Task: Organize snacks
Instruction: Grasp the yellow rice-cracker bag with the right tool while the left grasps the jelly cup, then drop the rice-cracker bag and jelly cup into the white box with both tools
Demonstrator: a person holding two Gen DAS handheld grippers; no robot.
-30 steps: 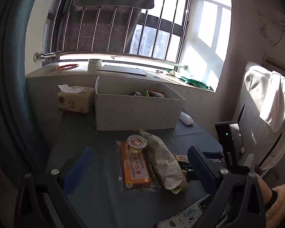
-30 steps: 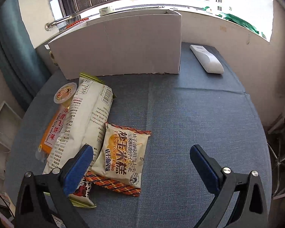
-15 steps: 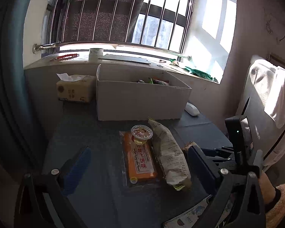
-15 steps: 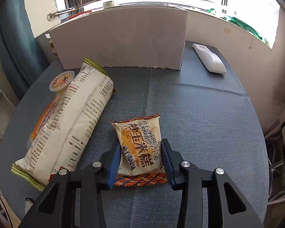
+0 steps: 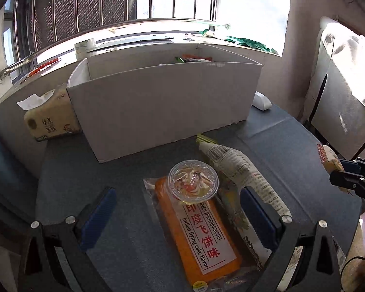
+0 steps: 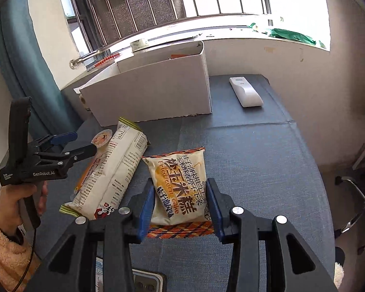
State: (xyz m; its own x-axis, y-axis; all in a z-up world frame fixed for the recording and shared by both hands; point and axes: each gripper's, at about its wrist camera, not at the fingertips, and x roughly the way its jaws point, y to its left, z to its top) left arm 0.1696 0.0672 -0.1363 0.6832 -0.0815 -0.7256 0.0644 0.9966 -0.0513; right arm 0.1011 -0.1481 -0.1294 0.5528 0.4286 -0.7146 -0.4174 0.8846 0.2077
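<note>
The right claw [image 6: 180, 209] is clamped on the cream-and-orange fried corn cake packet [image 6: 180, 182], blue pads pressing both sides of its lower half, and the packet is tilted up off the blue cloth-covered tabletop [image 6: 250, 158]. Seen from the left wrist camera, that packet [image 5: 328, 161] sits at the 3 o'clock edge, pinched between the right claw's dark fingers.

Over on the other side, the left claw [image 5: 177, 206] is spread wide apart and holds nothing, its pads flanking the orange flying-cake biscuit pack in clear wrap [image 5: 202, 233]. A small clear plastic jelly cup [image 5: 193, 182] rests on that pack's far end. Just beside it, toward 3 o'clock, lies the long white printed snack bag [image 5: 243, 175], its green-edged end pointing at the box.

The open white cardboard box [image 5: 163, 107] stands at 12 o'clock from both claws, with a few colourful wrappers showing over its rim. At 10 o'clock in the left view, a yellow tissue pack [image 5: 48, 121] touches the box's side. In the right view, a white remote control [image 6: 245, 92] lies on the tabletop at 1 o'clock, near the box's right corner but apart from it.
</note>
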